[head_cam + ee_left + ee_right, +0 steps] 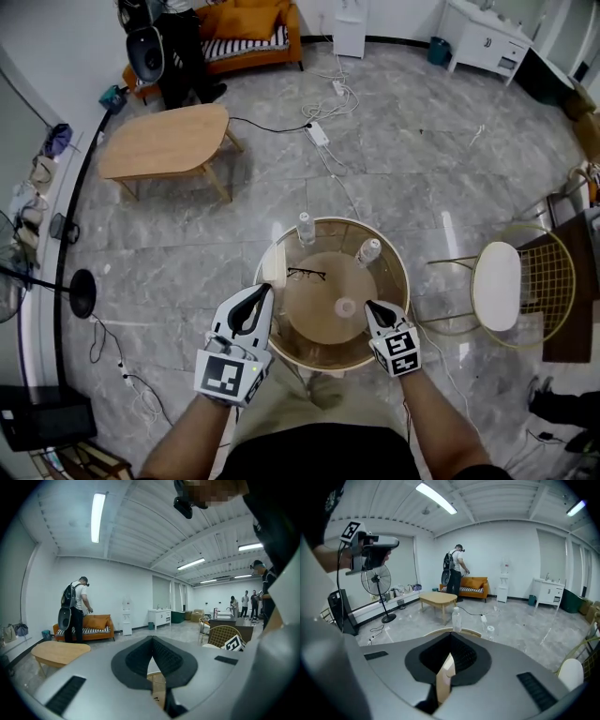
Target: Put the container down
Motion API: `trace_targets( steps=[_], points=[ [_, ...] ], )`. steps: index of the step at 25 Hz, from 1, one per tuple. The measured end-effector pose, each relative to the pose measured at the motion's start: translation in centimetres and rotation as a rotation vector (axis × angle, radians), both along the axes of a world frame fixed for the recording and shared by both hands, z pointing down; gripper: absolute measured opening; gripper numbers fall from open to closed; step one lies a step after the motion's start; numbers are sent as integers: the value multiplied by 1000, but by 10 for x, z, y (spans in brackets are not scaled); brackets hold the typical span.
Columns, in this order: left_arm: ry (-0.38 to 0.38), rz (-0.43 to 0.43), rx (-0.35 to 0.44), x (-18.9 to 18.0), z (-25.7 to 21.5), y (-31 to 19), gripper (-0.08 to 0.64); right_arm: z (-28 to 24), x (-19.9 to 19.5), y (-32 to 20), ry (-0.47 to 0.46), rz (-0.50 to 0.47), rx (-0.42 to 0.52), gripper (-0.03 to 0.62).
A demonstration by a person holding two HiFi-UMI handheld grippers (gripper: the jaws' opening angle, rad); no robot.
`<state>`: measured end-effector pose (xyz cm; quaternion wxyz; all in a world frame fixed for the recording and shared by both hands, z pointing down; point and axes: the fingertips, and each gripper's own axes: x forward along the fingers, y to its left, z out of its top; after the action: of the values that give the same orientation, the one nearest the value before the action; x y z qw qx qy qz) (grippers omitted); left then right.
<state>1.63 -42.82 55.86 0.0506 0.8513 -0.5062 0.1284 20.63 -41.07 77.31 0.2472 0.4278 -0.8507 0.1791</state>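
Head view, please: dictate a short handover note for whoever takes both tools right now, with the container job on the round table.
Left tool: shut, nothing in it, held over the near left part of the round table.
Right tool: shut, nothing in it, held over the near right part.
Things: the small clear container stands on the tabletop near the middle, and neither tool holds it. Two bottles and a pair of glasses sit further back.
Done: the container appears to be set down.
Left: probably nothing for this step. Keep both tools clear of the container when you take over.
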Motion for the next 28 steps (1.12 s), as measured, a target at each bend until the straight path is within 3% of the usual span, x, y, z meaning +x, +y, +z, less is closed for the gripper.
trace_targets(
  steps=[17, 28],
  points=[
    [49, 68, 37, 23, -85, 34, 14, -194, -10, 25, -163, -35, 177, 14],
    [37, 121, 70, 42, -132, 41, 14, -282, 7, 39, -189, 11, 277, 12]
  ],
)
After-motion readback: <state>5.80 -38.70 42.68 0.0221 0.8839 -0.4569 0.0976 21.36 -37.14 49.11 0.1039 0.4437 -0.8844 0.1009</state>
